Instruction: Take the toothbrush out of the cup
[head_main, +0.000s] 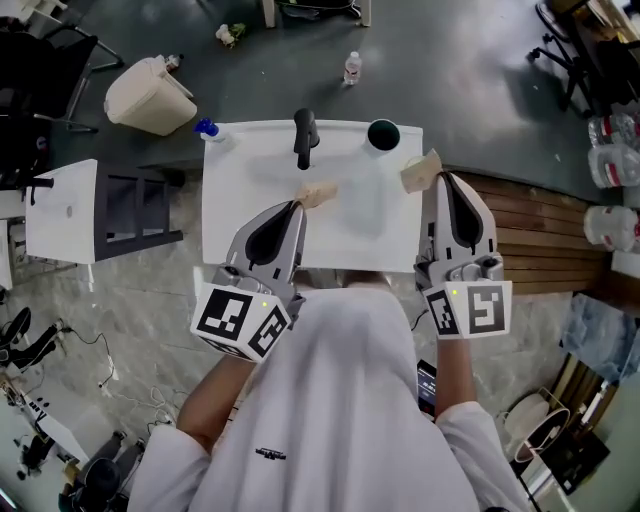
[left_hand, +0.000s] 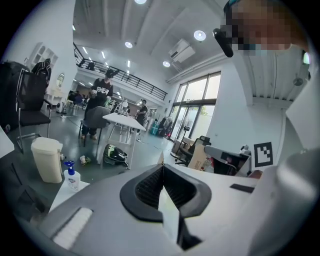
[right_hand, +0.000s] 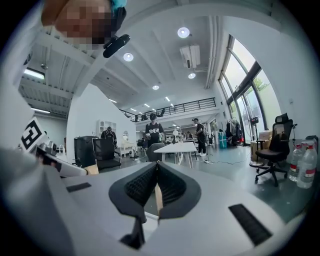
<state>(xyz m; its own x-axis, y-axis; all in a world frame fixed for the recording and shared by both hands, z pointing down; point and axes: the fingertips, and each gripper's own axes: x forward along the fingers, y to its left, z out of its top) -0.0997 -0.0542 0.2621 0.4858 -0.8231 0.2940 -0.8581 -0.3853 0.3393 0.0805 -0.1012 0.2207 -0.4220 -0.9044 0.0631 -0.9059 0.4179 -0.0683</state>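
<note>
Head view: the dark toothbrush (head_main: 305, 138) is seen on the white table (head_main: 250, 220), outside the dark cup (head_main: 383, 134) and left of it. The left claw (head_main: 318, 193) and right claw (head_main: 422, 172) are held nearer, touching neither. Left gripper view: claw clenched, nothing gripped. Right gripper view: claw clenched, nothing gripped.
</note>
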